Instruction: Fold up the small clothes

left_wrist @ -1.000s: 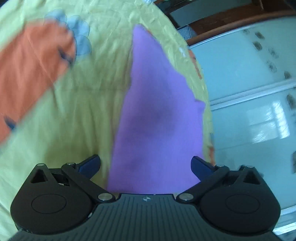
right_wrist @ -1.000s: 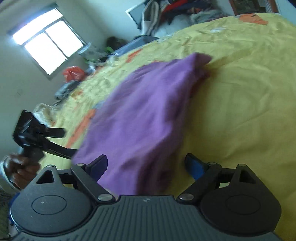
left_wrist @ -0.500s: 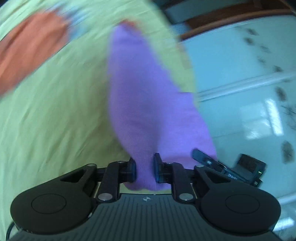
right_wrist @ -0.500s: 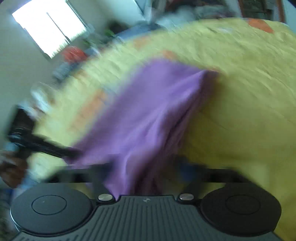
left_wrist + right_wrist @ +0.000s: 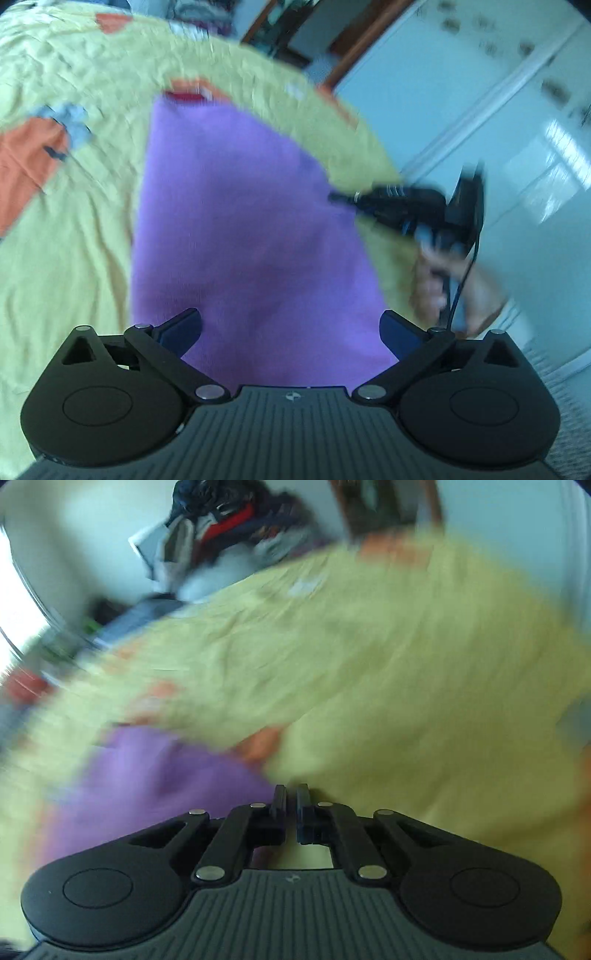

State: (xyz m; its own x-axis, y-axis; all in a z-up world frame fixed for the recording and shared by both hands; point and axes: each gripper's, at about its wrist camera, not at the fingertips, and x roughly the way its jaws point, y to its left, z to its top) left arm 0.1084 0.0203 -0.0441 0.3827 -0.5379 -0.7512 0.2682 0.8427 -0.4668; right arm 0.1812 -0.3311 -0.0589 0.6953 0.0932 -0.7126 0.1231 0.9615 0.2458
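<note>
A purple cloth lies flat on the yellow bed sheet. My left gripper hovers open over the cloth's near edge, with nothing between its blue fingers. In the left wrist view my right gripper has its tip at the cloth's right edge, and a hand holds it. The blurred right wrist view shows the right gripper shut, the purple cloth reaching its fingers from the left; it seems to pinch the cloth's edge.
The yellow sheet carries orange patches. White glossy wardrobe doors stand past the bed's right edge. A pile of clothes sits beyond the far side of the bed, and a bright window is at the left.
My left gripper shut on the purple cloth half a second ago and has now let go and opened. My right gripper went from open to shut and swung to the cloth's right edge.
</note>
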